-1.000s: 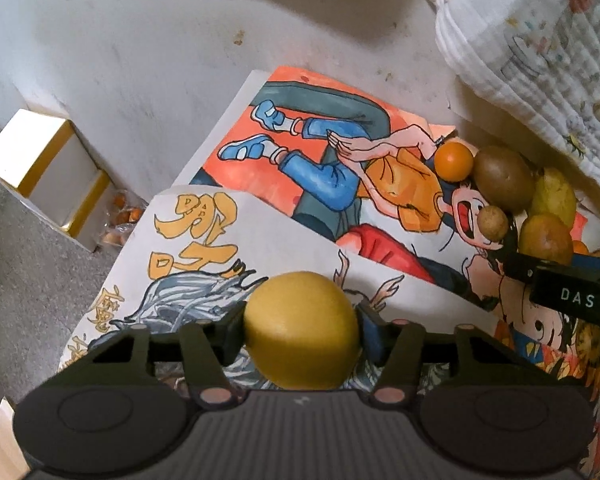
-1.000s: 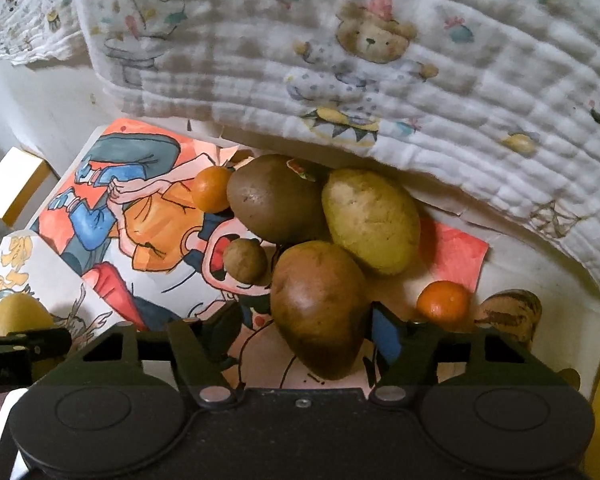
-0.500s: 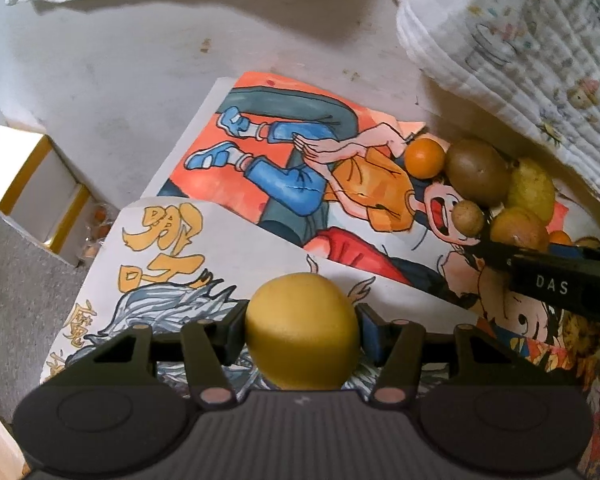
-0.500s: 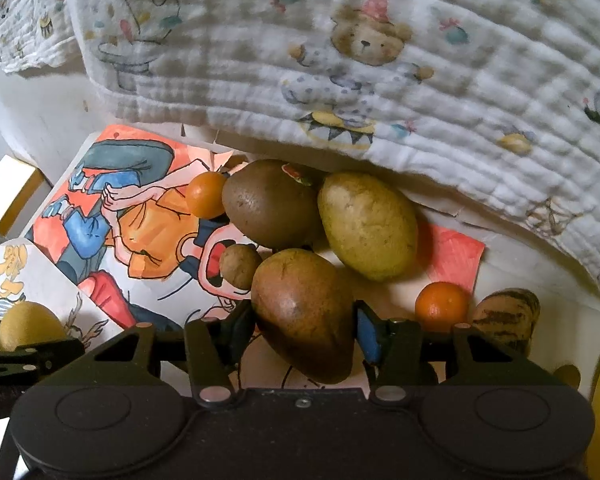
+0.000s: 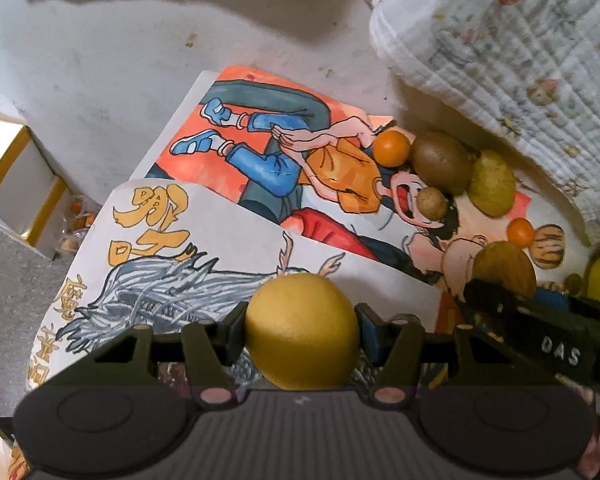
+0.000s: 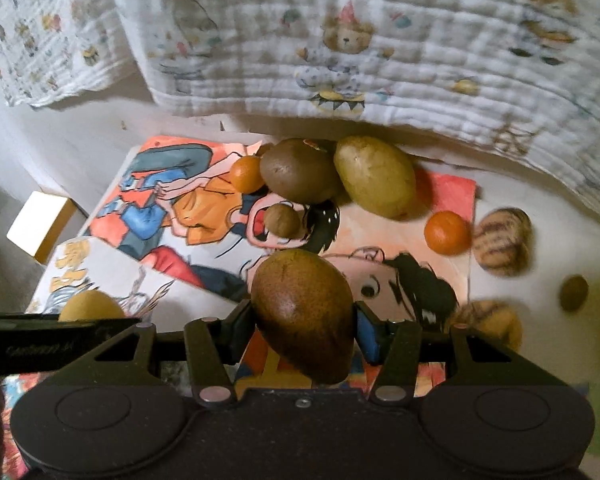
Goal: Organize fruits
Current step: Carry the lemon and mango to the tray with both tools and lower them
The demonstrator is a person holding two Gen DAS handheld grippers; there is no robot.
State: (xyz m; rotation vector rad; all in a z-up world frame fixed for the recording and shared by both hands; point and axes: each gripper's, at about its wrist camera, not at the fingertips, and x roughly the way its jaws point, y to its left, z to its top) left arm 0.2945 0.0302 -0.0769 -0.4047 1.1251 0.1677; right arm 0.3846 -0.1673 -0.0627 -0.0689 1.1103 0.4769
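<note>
On my left wrist view, the left gripper (image 5: 302, 330) is clamped partway closed on a round yellow lemon-like fruit (image 5: 302, 330), bottom centre of the frame, over the white cartoon poster (image 5: 220, 248). Over on the right wrist view, my right gripper (image 6: 304, 326) is pinching a brownish-green oval mango (image 6: 304, 320) at centre-bottom, lifted clear of the orange cartoon poster (image 6: 380, 248). The remaining fruit pile (image 6: 332, 176) sits upper centre, under the printed white muslin blanket (image 6: 380, 40).

Both cameras ride on the grippers, looking steeply down past their own fingers (image 5: 236, 332) from close above the surface (image 5: 100, 60). They share the cartoon poster (image 5: 300, 152) and fruit pile (image 6: 332, 176), the right view nearer the quilted blanket (image 6: 380, 60).
</note>
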